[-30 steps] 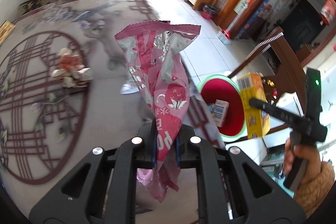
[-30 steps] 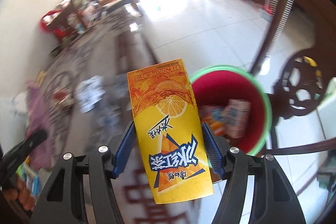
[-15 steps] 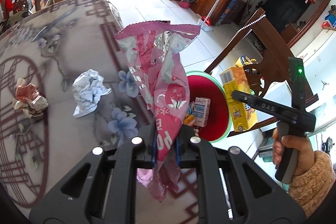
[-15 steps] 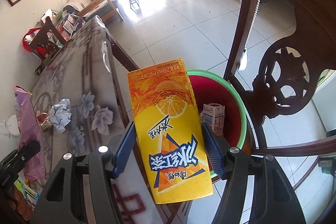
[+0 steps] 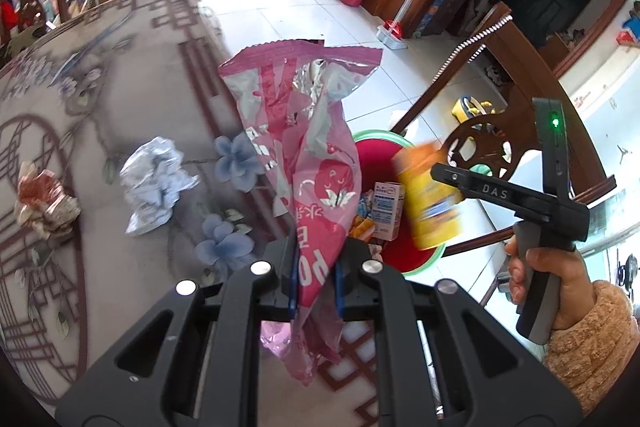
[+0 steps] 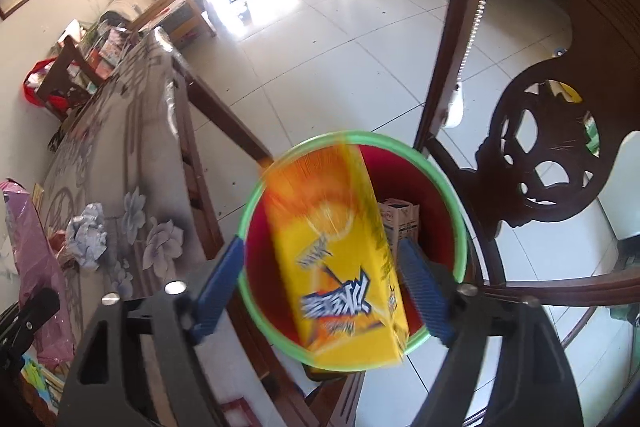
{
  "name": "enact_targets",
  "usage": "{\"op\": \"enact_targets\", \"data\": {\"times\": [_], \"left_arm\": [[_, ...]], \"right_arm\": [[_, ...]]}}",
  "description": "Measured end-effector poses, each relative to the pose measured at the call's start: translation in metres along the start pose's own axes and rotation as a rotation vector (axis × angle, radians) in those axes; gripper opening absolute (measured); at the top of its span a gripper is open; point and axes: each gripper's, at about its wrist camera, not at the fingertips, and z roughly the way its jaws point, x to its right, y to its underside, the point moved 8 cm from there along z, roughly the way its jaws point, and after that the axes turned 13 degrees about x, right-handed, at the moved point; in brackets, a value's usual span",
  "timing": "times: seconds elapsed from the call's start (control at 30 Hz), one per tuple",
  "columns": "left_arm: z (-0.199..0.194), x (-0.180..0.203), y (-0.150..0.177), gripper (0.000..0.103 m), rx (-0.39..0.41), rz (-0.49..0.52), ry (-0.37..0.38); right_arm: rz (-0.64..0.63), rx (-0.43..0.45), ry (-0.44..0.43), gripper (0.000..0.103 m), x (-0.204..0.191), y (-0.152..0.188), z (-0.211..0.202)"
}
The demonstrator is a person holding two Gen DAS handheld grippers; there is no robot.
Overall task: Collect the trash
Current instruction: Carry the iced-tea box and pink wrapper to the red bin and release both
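From your left wrist camera, your left gripper (image 5: pixel 316 277) is clamped tight on the lower part of a pink snack bag (image 5: pixel 310 163); the bag stands up between the blue pads, its torn top open and silvery inside, its tail hanging below the jaws; it sits over the edge of the flowered tablecloth (image 5: pixel 120 75); on the cloth lie a crumpled white paper (image 5: pixel 156 183) and, further left, a crumpled red-and-white wrapper (image 5: pixel 44 199); beyond the table edge stands the red bin (image 5: pixel 380 155) with a green rim, a small white carton (image 5: pixel 386 205) inside; your right hand (image 5: pixel 548 283) holds the other tool, and a blurred yellow drink carton (image 5: pixel 430 199) is at its tip, over the bin.

From your right wrist camera, your right gripper (image 6: pixel 324 287) has just been opening; its blue pads (image 6: pixel 218 289) stand clear of the yellow drink carton (image 6: pixel 340 263) on both sides; the carton is motion-blurred, tilted, and directly over the mouth of the red bin (image 6: pixel 452 211); a dark carved chair (image 6: pixel 552 187) stands just beside the bin; the pink bag (image 6: pixel 28 263) shows at the left edge.
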Motion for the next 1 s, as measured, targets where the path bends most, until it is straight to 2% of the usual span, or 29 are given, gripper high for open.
{"op": "enact_targets", "data": {"times": [0.3, 0.47, 0.5, 0.57, 0.6, 0.63, 0.83, 1.0], "left_arm": [[0.056, 0.067, -0.001, 0.012, -0.071, 0.134, 0.128], [0.083, 0.097, 0.002, 0.013, -0.103, 0.186, 0.17], [0.088, 0.103, 0.001, 0.016, -0.098, 0.2, 0.174], [0.092, 0.112, -0.001, 0.041, -0.084, 0.216, 0.179], [0.092, 0.114, -0.003, 0.061, -0.073, 0.219, 0.179], [0.091, 0.116, -0.006, 0.065, -0.052, 0.215, 0.183], [0.073, 0.112, -0.004, 0.069, -0.038, 0.21, 0.196], [0.037, 0.077, 0.006, 0.072, -0.014, 0.17, 0.151]], "right_arm": [[0.095, 0.041, 0.061, 0.078, 0.041, 0.009, -0.024], [0.133, 0.044, 0.1, 0.078, 0.065, 0.017, -0.037], [0.14, 0.045, 0.108, 0.078, 0.07, 0.02, -0.04], [0.15, 0.046, 0.117, 0.078, 0.075, 0.023, -0.044], [0.154, 0.046, 0.121, 0.078, 0.077, 0.025, -0.046], [0.156, 0.045, 0.125, 0.078, 0.078, 0.027, -0.048], [0.155, 0.057, 0.126, 0.078, 0.074, 0.031, -0.059], [0.119, 0.081, 0.097, 0.078, 0.051, 0.025, -0.067]]}}
